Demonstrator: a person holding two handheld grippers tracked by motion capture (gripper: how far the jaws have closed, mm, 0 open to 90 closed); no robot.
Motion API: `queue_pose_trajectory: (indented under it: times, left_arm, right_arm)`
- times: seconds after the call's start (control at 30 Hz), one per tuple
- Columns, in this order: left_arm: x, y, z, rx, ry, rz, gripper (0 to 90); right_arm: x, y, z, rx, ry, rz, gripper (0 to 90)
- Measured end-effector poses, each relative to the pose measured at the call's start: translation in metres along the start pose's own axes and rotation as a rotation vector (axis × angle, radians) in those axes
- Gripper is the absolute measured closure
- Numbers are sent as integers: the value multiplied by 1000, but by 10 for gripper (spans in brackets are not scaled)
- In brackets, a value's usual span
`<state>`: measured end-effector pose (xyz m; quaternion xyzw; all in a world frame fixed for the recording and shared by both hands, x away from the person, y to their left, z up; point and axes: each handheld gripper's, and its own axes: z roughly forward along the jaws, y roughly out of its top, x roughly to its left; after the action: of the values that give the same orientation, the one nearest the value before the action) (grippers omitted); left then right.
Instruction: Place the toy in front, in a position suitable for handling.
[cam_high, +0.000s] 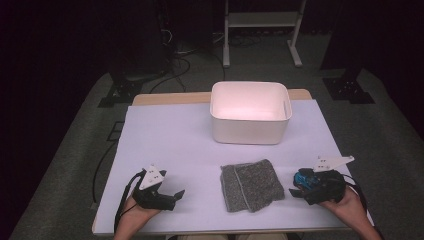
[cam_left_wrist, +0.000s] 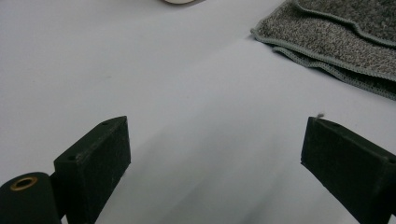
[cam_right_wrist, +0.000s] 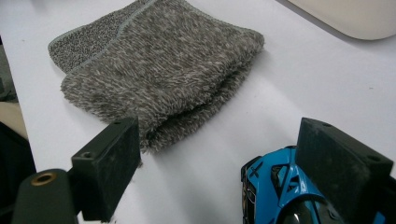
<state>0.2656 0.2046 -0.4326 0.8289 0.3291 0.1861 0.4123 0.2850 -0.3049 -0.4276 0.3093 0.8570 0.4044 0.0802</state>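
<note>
A folded grey towel (cam_high: 252, 185) lies on the white table sheet between my two grippers. My left gripper (cam_high: 175, 196) rests low on the sheet to the towel's left, jaws open and pointing toward it with nothing between them (cam_left_wrist: 215, 154); the towel (cam_left_wrist: 336, 42) is ahead and to the right. My right gripper (cam_high: 298, 186) sits just right of the towel with its jaws spread wide (cam_right_wrist: 217, 154). A blue toy car (cam_high: 305, 178) lies between them, against the right-hand jaw (cam_right_wrist: 275, 186), while the other jaw stands well apart from it near the towel (cam_right_wrist: 159, 65).
A white plastic bin (cam_high: 250, 112) stands at the back middle of the table, beyond the towel. The white sheet (cam_high: 165, 135) covers the table top, with wood showing along the far edge. Stands and cables sit on the floor behind.
</note>
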Motion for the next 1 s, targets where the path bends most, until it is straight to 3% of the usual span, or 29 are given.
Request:
queue_pose_trajectory:
  times: [0.27,0.47,0.7,1.0]
  left_arm:
    - [-3,6,2,4,-31,3,78]
    - [-7,21,4,-3,-69,31,78]
    - [-21,52,21,-1,-155,119,78]
    - [-41,88,50,30,-233,227,78]
  right_arm:
    - [-1,0,1,-4,17,0,133]
    - [-2,2,2,5,22,3,133]
    - [-1,3,-3,-1,19,6,133]
    - [0,6,-3,1,18,-1,133]
